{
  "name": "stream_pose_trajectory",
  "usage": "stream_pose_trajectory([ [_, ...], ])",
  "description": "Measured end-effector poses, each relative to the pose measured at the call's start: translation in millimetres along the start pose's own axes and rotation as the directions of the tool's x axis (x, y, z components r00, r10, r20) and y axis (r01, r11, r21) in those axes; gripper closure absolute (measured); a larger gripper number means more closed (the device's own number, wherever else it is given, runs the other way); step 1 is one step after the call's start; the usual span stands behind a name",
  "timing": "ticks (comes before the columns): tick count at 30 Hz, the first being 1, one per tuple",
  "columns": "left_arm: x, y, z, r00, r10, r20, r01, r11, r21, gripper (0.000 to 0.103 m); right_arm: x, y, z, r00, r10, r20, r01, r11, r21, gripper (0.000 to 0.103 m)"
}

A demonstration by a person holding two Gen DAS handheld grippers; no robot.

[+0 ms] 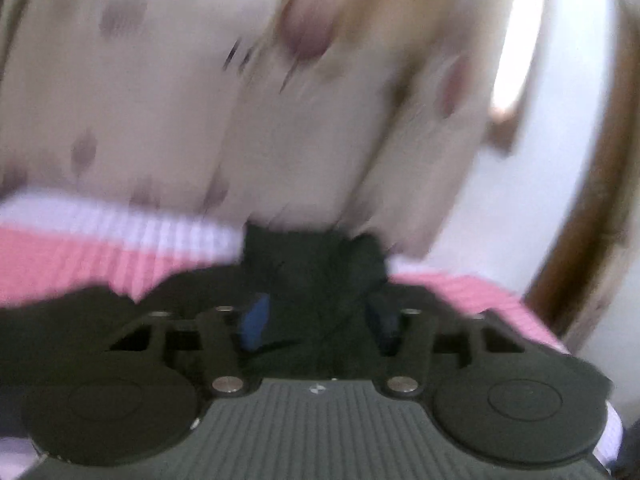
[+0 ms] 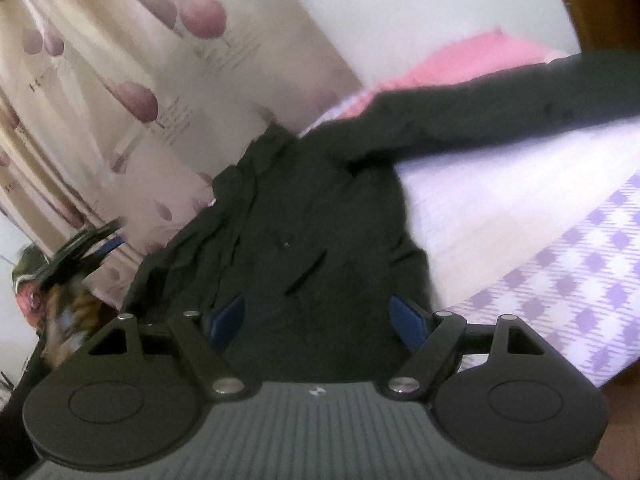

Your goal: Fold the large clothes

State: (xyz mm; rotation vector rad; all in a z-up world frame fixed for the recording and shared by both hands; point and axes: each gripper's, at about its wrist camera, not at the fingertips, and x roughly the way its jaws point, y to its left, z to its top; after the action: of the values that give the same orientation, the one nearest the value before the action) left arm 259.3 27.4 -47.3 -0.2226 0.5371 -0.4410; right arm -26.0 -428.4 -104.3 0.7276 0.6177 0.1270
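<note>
Dark garment (image 2: 304,216) fills both views, draped on bed (image 2: 520,216). Your left gripper (image 1: 320,316) pinches a bunched fold, prob to lift it; right gripper (image 2: 320,320) spread wide over cloth, gripping nothing.

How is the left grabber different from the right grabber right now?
The left gripper has its blue pads closer together, with a bunch of the black garment between them; the right gripper has its pads spread wider apart over the black cloth. The left view is blurrier than the right view. Both have blue pads and black arms, and both are at the same dark garment.
</note>
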Motion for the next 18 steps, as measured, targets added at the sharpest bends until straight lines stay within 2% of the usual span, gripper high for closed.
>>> stream_pose_trajectory([
  [2, 43.8, 32.5, -3.0, 0.992, 0.041, -0.122, -0.059, 0.987, -0.148, 0.072, -1.7, -1.3, -0.7, 1.000, -0.006, -0.008, 0.006, 1.000, -0.006, 0.023],
  [3, 60.8, 49.3, -5.2, 0.984, 0.070, -0.165, -0.103, 0.974, -0.199, 0.081, -4.8, -3.2, -0.8, 1.000, -0.009, -0.009, 0.009, 1.000, -0.009, 0.023],
  [5, 82.4, 73.3, -8.5, 0.970, 0.121, -0.209, -0.173, 0.951, -0.256, 0.096, -5.1, -6.4, 1.7, 1.000, -0.023, -0.011, 0.023, 1.000, -0.005, 0.022],
  [7, 95.0, 94.7, -7.8, 0.962, 0.171, -0.211, -0.228, 0.930, -0.288, 0.097, -4.8, -11.6, 3.3, 0.999, -0.036, -0.016, 0.036, 0.999, 0.004, 0.022],
  [9, 107.9, 105.5, -2.8, 0.954, 0.233, -0.189, -0.280, 0.918, -0.279, 0.094, -1.3, -15.4, 3.4, 0.999, -0.045, -0.026, 0.046, 0.999, 0.015, 0.022],
  [12, 124.7, 107.5, 2.6, 0.928, 0.331, -0.173, -0.363, 0.907, -0.213, 0.094, 3.6, -21.6, 1.4, 0.998, -0.057, -0.040, 0.058, 0.998, 0.039, 0.022],
  [15, 122.9, 108.4, 2.3, 0.914, 0.379, -0.144, -0.397, 0.909, -0.125, 0.094, 5.3, -25.6, -1.7, 0.997, -0.062, -0.043, 0.065, 0.996, 0.059, 0.022],
  [18, 119.0, 108.0, 5.6, 0.908, 0.388, -0.159, -0.408, 0.905, -0.121, 0.094, -0.6, -28.4, -0.3, 0.998, -0.056, -0.002, 0.056, 0.995, 0.080, 0.022],
])
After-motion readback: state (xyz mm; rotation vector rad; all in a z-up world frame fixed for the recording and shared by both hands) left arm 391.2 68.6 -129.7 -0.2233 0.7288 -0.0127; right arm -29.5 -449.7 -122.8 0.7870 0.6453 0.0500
